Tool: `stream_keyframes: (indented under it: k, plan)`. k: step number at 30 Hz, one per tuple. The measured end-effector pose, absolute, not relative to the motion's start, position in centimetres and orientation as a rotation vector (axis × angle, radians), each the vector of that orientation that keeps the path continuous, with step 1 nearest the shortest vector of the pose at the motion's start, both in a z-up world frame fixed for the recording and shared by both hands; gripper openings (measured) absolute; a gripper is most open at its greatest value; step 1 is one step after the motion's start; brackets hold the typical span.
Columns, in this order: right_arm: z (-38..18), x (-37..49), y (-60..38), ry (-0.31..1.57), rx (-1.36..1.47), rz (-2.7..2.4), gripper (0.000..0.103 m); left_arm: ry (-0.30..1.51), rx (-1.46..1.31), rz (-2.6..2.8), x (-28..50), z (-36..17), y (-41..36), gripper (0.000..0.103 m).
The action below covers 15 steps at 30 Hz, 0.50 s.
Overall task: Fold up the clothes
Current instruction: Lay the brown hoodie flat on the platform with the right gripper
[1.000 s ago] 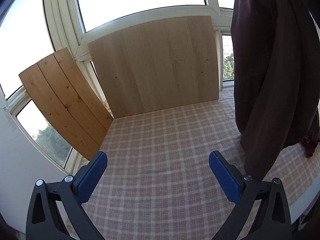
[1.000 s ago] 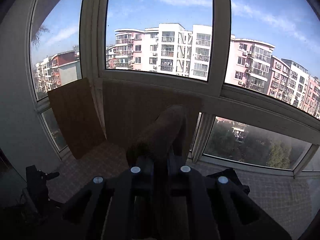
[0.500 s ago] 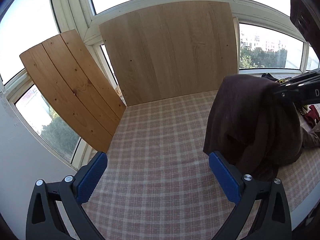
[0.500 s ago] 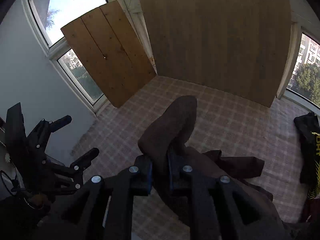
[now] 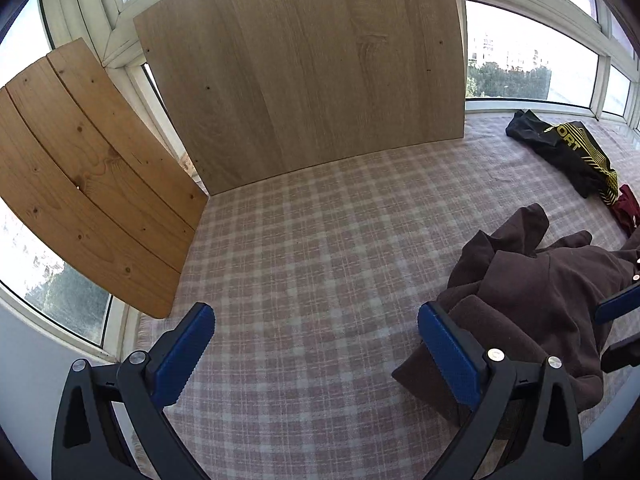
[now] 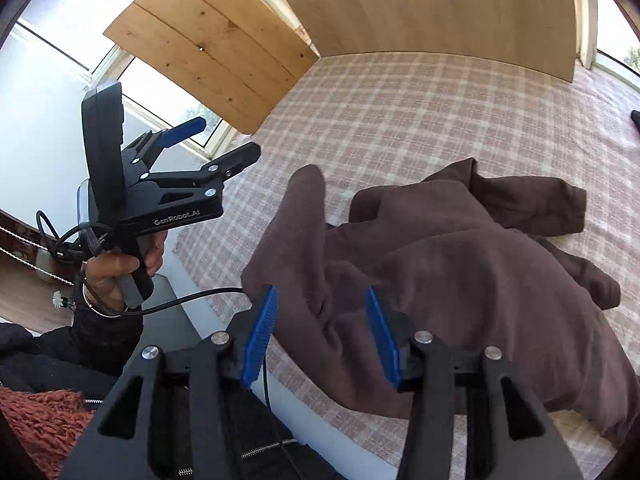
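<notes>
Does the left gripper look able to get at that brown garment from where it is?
Probably yes. The left gripper is open over bare checked cloth, and the brown garment lies crumpled right beside its right finger, with nothing between them.

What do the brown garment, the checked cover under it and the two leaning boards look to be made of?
Brown garment: soft matte knit, likely fleece or cotton; it slumps in thick rounded folds. Checked cover: woven cloth, pink and cream plaid, with a frayed fringe at its edge. Large board: smooth oak-look panel, possibly laminate. Slatted board: pine planks with knots and seams.
</notes>
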State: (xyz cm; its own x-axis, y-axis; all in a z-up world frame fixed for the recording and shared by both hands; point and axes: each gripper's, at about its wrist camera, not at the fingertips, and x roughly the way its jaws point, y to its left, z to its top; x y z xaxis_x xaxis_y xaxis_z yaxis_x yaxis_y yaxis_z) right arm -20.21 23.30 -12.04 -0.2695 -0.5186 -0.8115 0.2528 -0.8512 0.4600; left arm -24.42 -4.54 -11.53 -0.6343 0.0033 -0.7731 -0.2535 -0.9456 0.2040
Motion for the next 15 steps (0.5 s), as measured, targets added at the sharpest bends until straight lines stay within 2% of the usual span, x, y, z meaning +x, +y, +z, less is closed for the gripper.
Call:
stream_keyframes:
  k: [6,11,15]
  plan:
    - [-13.2,-20.9,31.5,-0.254,1.644,-2.454,0.046,0.474,-1.227,2.610,-25.2,-10.7,-2.5,0.102]
    - [-18.8,-22.1,31.7,-0.310,1.739,-2.348,0.046,0.489,-1.243,2.568,-24.7,-11.7,-1.9,0.102]
    - [-22.4,-19.0,30.4,-0.217,1.874,-2.221,0.046,0.506,-1.278,2.539,-23.8,-13.1,-1.9,0.102]
